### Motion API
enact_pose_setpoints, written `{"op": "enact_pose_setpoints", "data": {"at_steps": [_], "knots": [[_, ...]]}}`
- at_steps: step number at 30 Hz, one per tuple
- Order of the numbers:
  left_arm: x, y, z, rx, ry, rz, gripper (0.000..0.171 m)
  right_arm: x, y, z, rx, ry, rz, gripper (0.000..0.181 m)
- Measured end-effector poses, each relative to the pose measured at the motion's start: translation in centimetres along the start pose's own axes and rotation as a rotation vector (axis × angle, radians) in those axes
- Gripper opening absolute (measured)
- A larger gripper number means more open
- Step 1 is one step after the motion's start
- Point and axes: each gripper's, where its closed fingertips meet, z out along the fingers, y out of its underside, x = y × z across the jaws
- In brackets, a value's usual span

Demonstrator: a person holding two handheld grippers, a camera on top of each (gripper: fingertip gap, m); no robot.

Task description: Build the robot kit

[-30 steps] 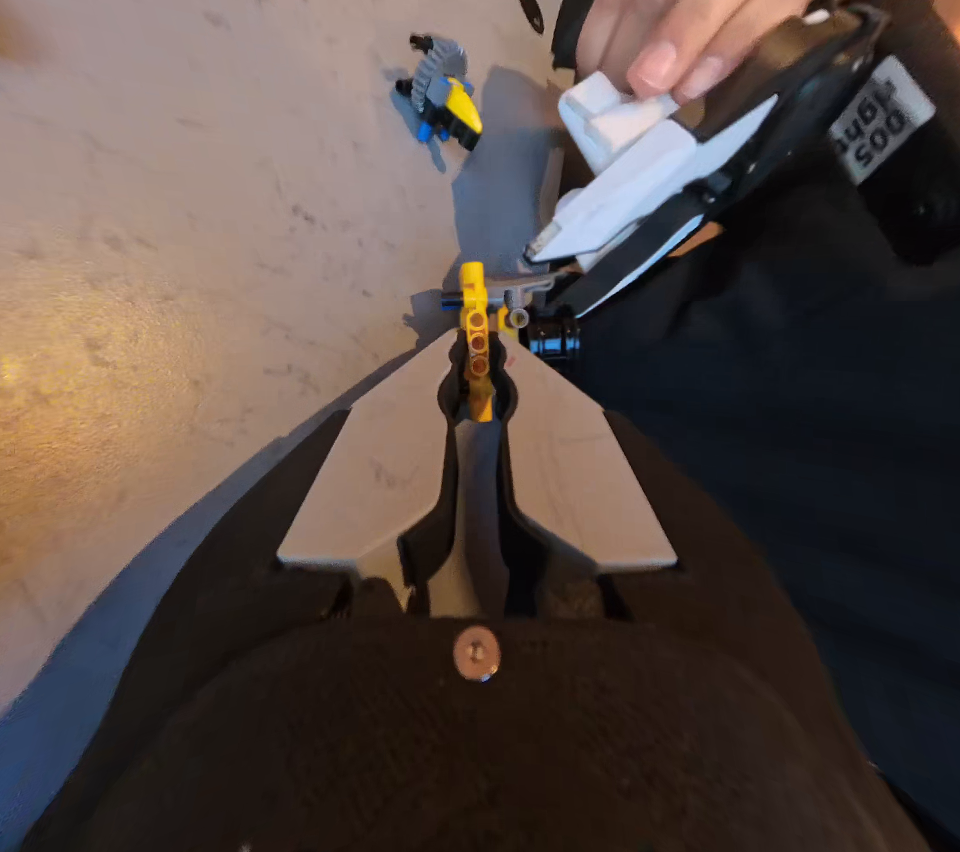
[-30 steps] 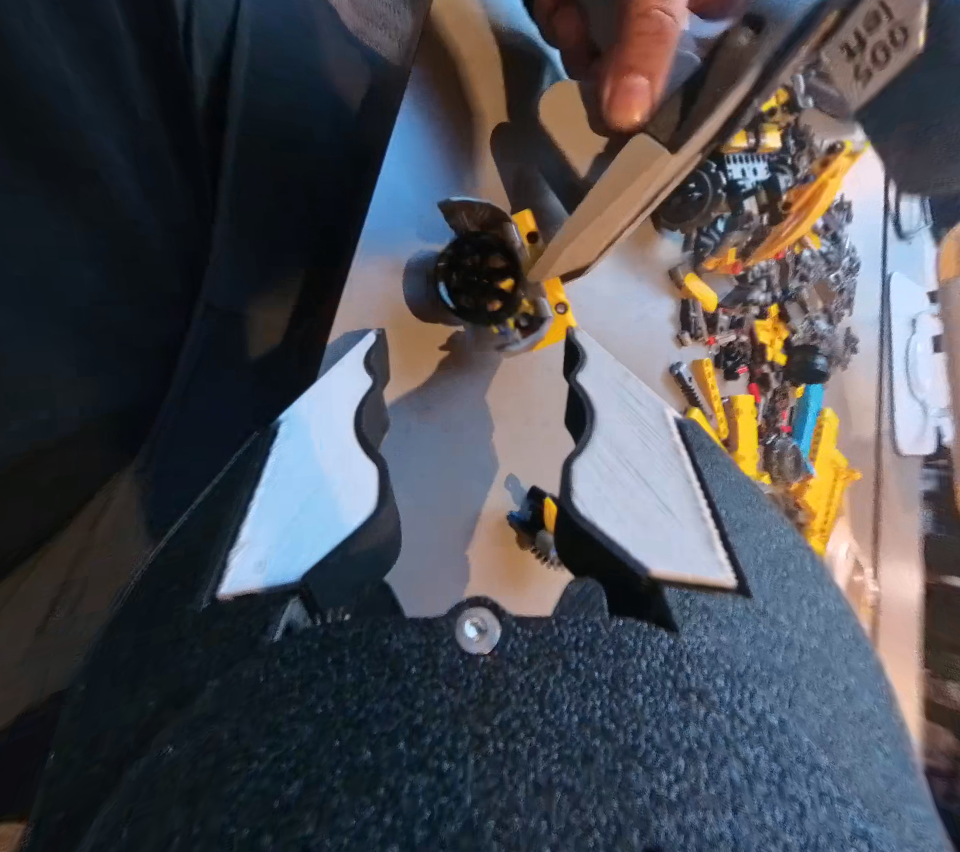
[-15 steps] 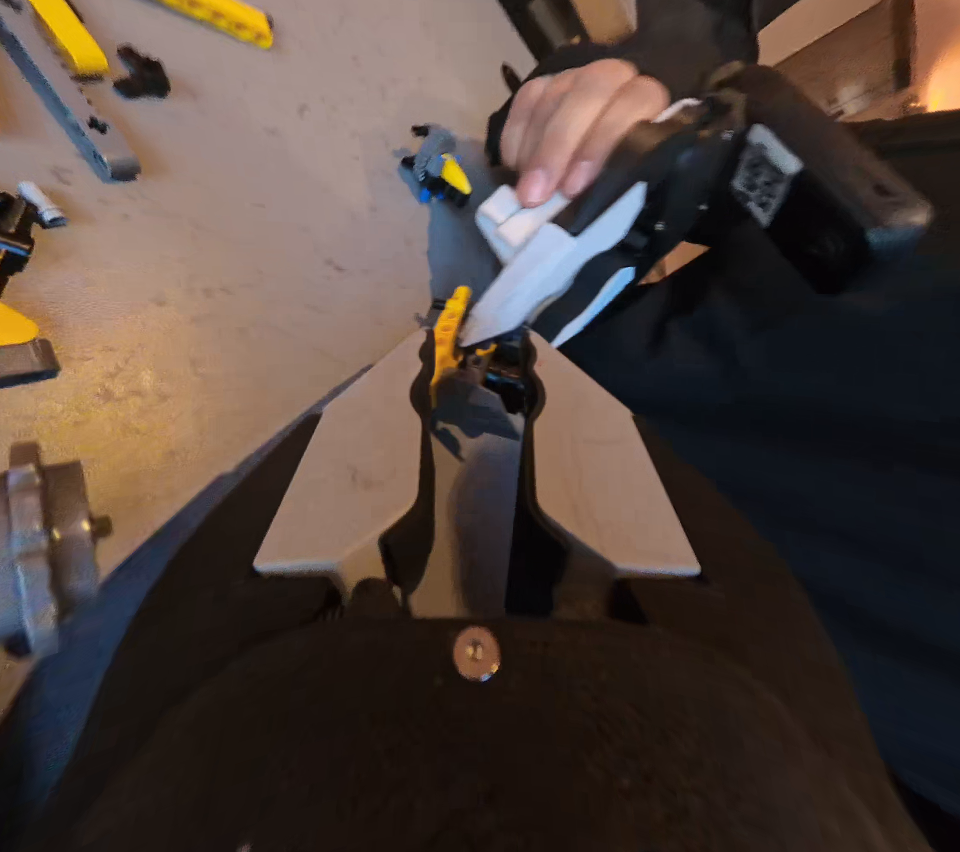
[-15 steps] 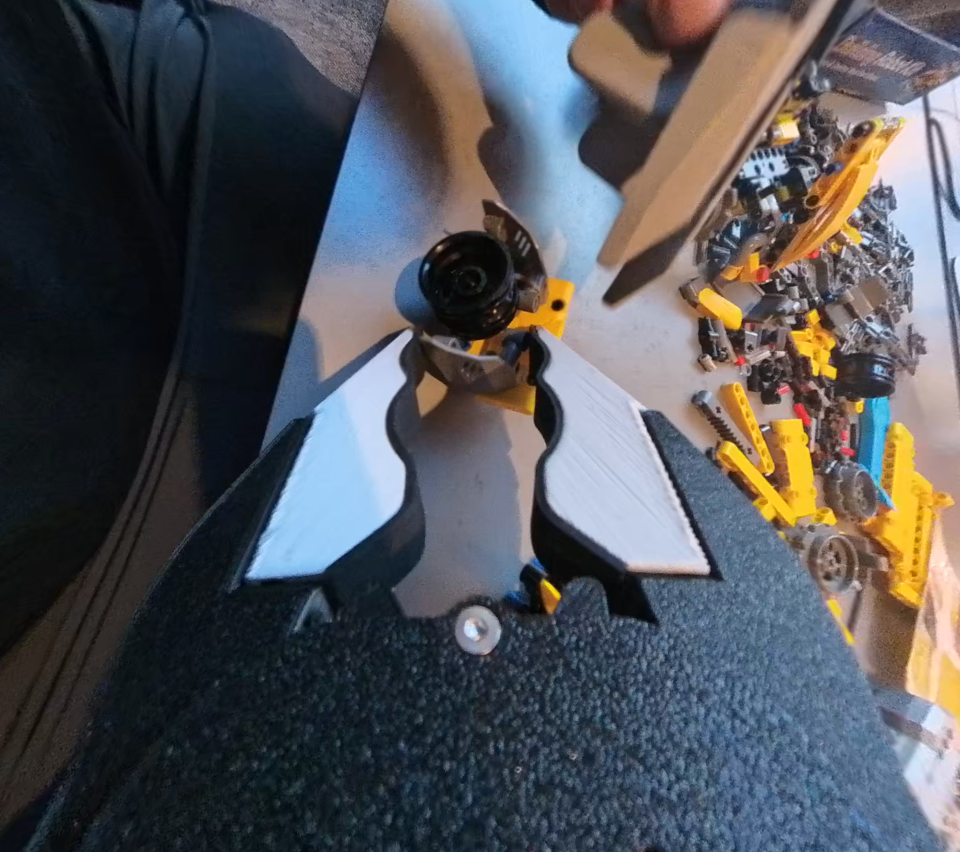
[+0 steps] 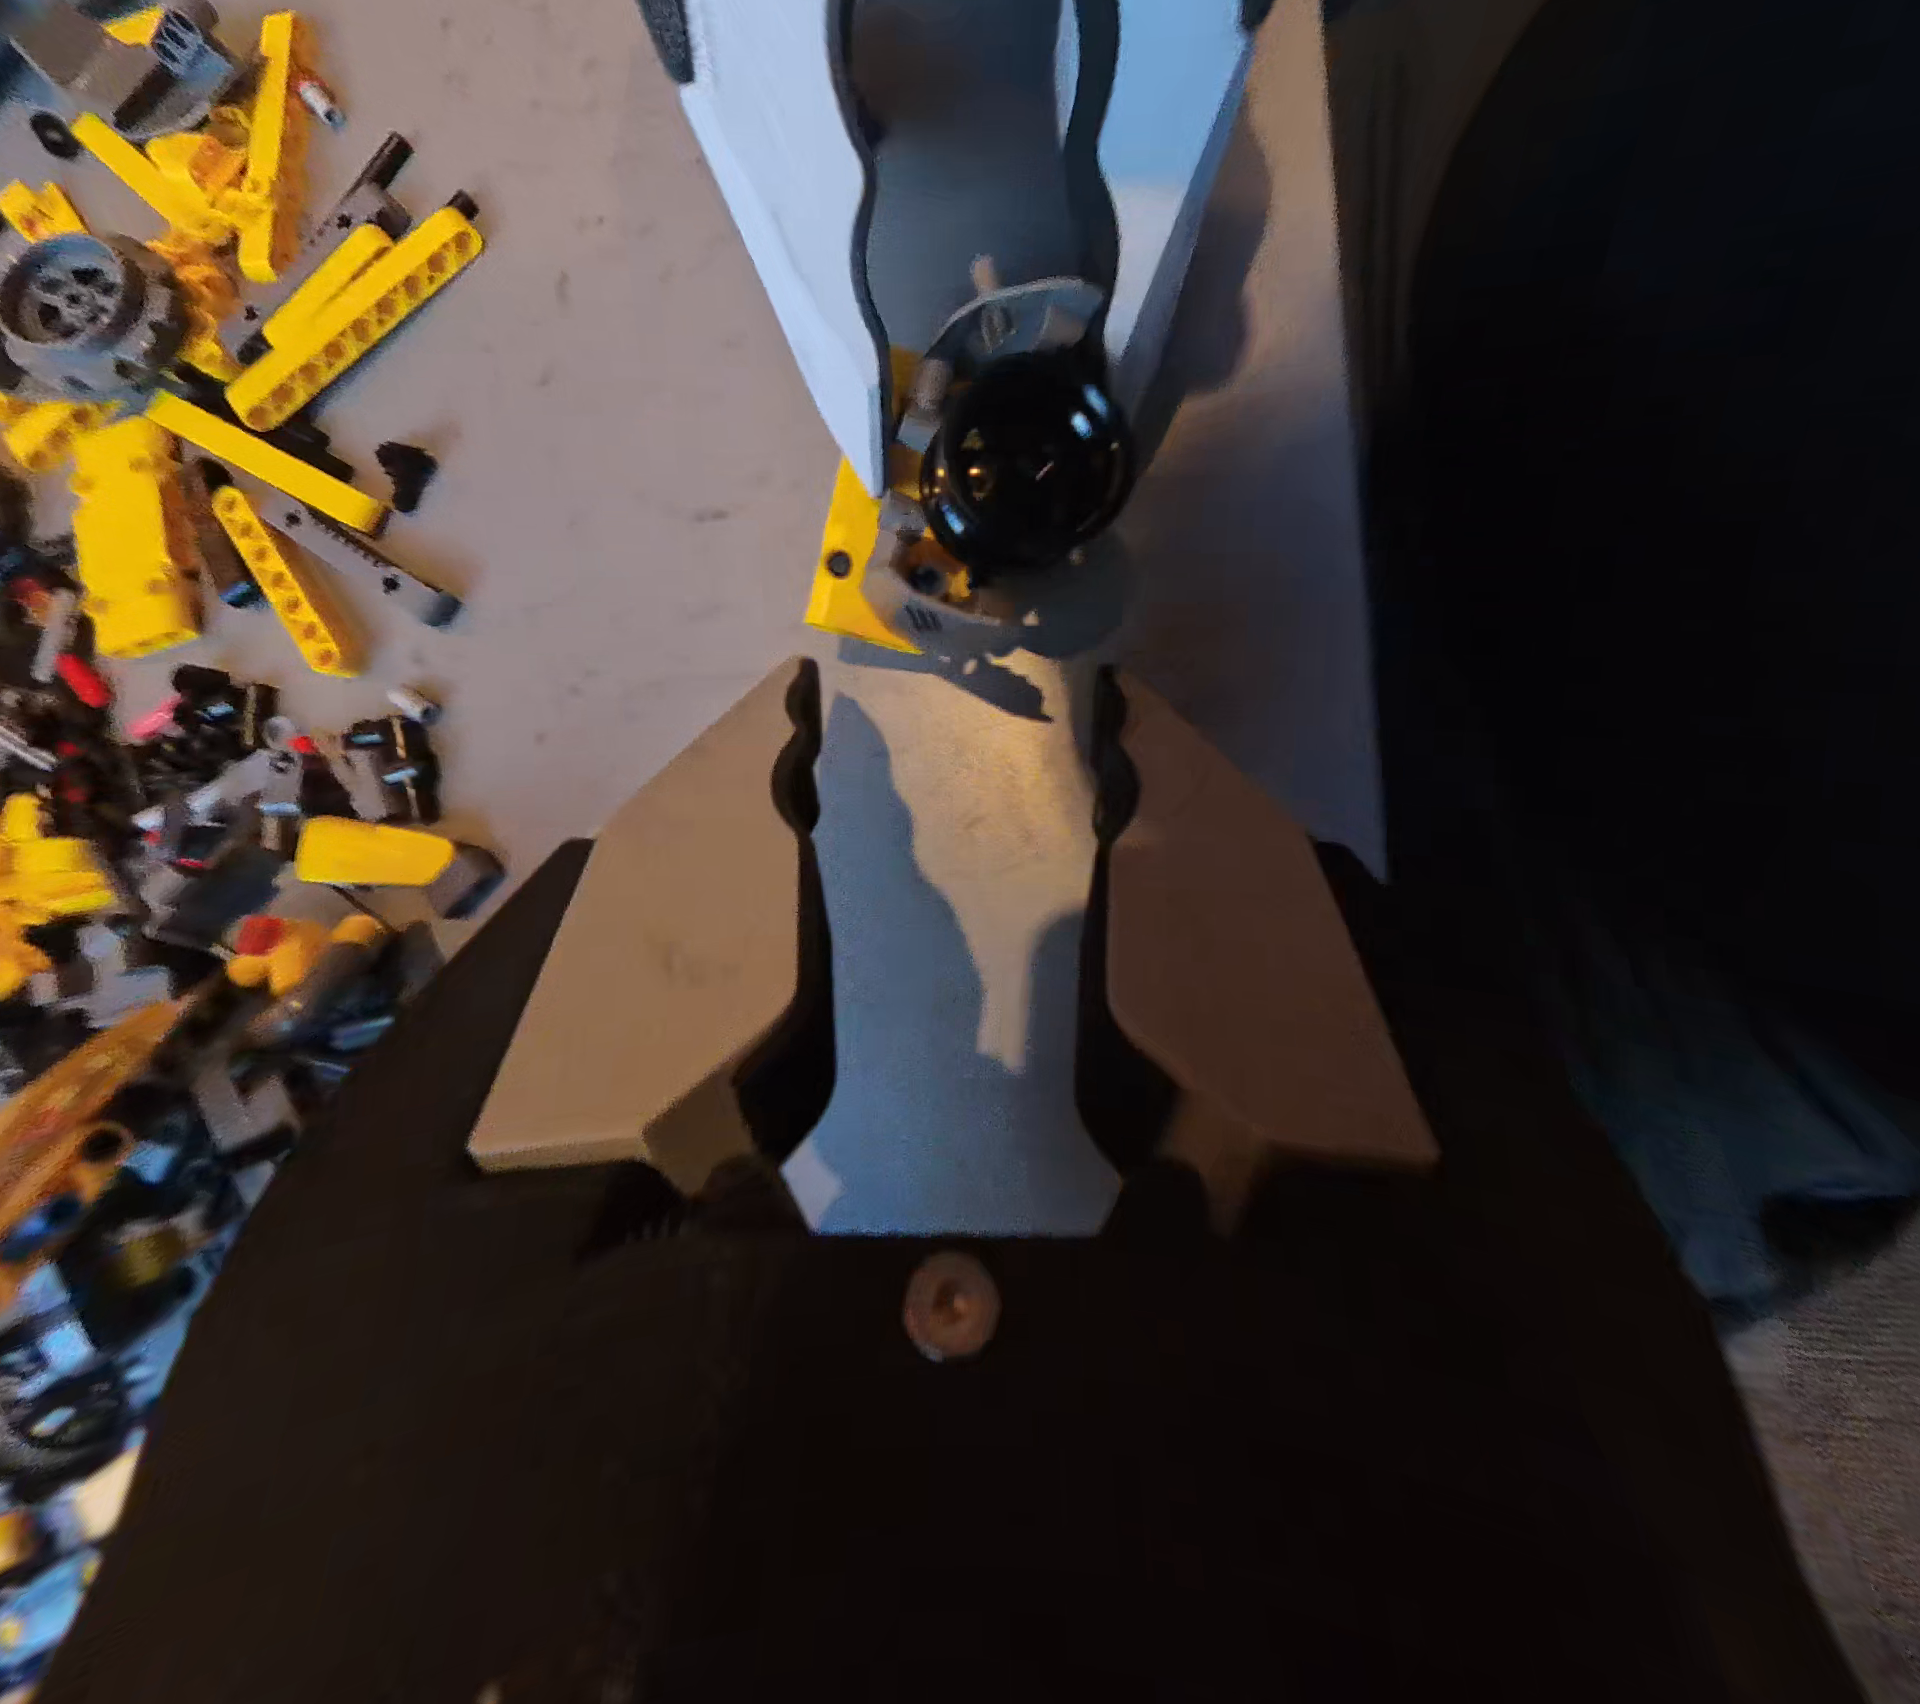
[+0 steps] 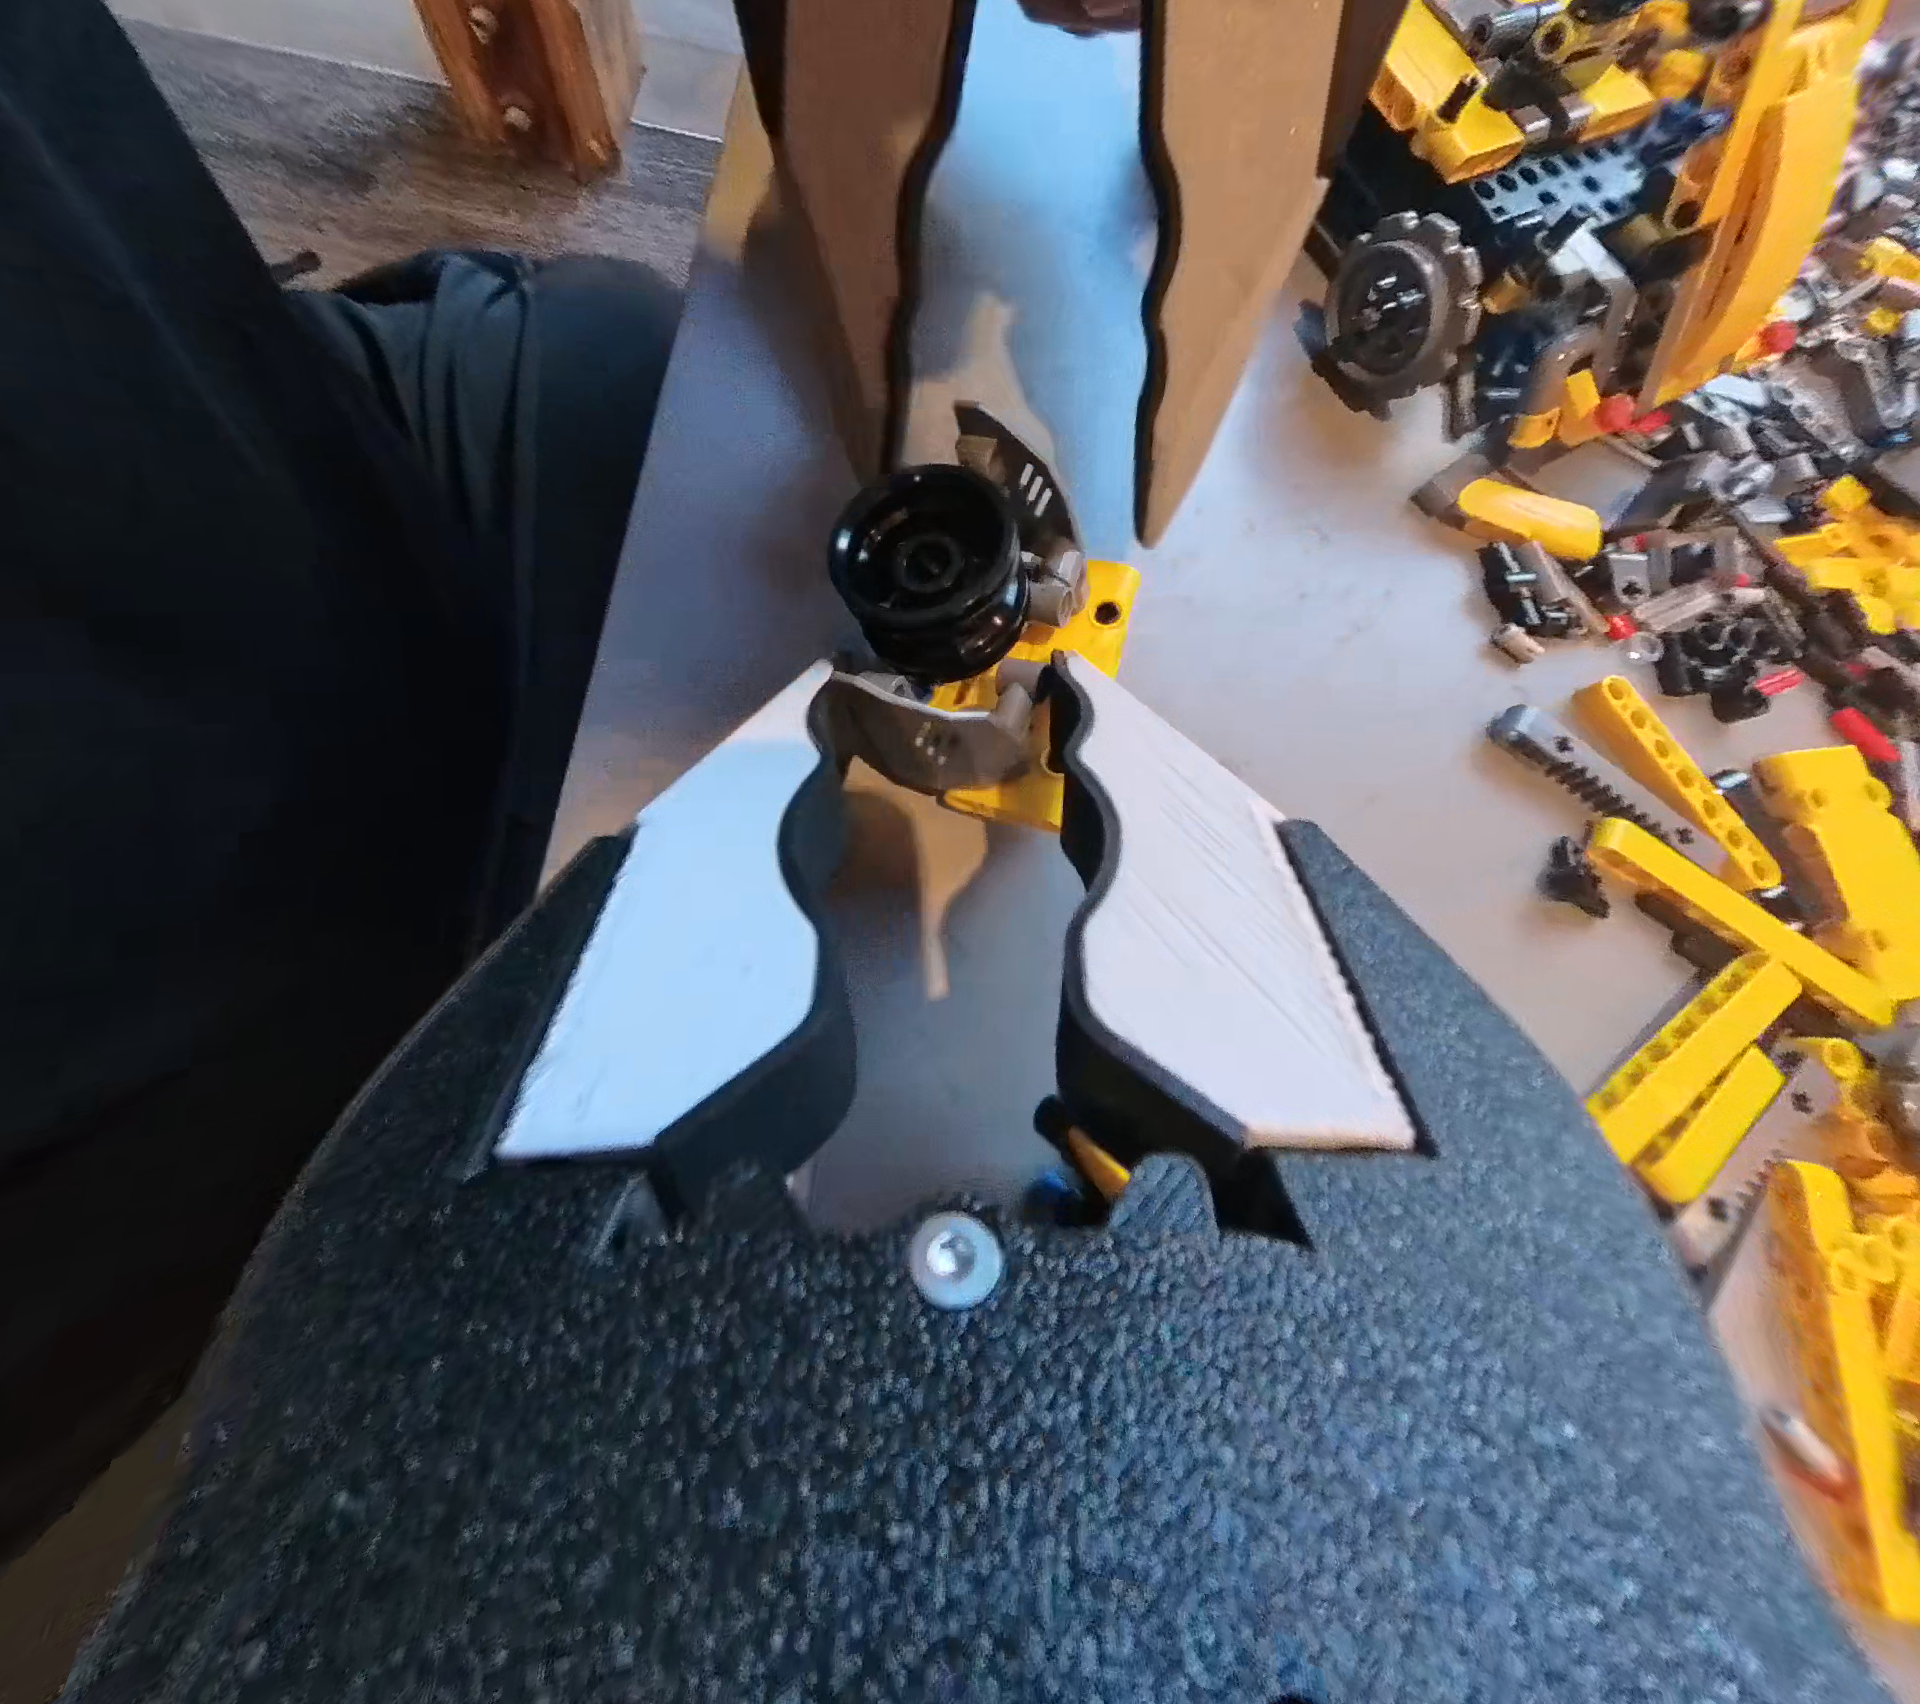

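A small assembly, a black wheel with a grey fender and a yellow piece, sits low over the pale table near its edge. My right gripper is shut on the assembly's grey fender, with a finger touching each end. In the left wrist view the assembly shows between the right gripper's white fingers, which reach in from the top. My left gripper is open and empty, its tips just short of the assembly. In the right wrist view its tan fingers point down at the wheel from above.
A pile of yellow, black and grey building pieces lies left of my left gripper and in the right wrist view. A part-built yellow vehicle with a toothed grey wheel stands behind it. The person's dark clothing is past the table edge. Both grippers' tips are close together, under 4 cm apart.
My left gripper was shut on the assembly's yellow piece; it has opened and drawn back. My right gripper was open; it has moved in and shut on the assembly.
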Motion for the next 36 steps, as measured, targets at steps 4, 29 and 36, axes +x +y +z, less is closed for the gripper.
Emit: {"op": "enact_pose_setpoints", "data": {"at_steps": [4,29,36], "knots": [[0.3,-1.1,1.1,0.056,-0.004,0.111,0.033,-0.7,-0.4,-0.7,0.058,-0.116,0.080,0.034],[2.1,-3.1,1.7,0.231,0.100,0.092,0.026,-1.0,0.7,-1.8,-0.038,-0.030,-0.046,0.030],[2.2,-3.1,1.8,0.147,-0.029,0.213,0.026,-1.7,1.1,-1.9,-0.087,-0.069,-0.040,0.029]]}}
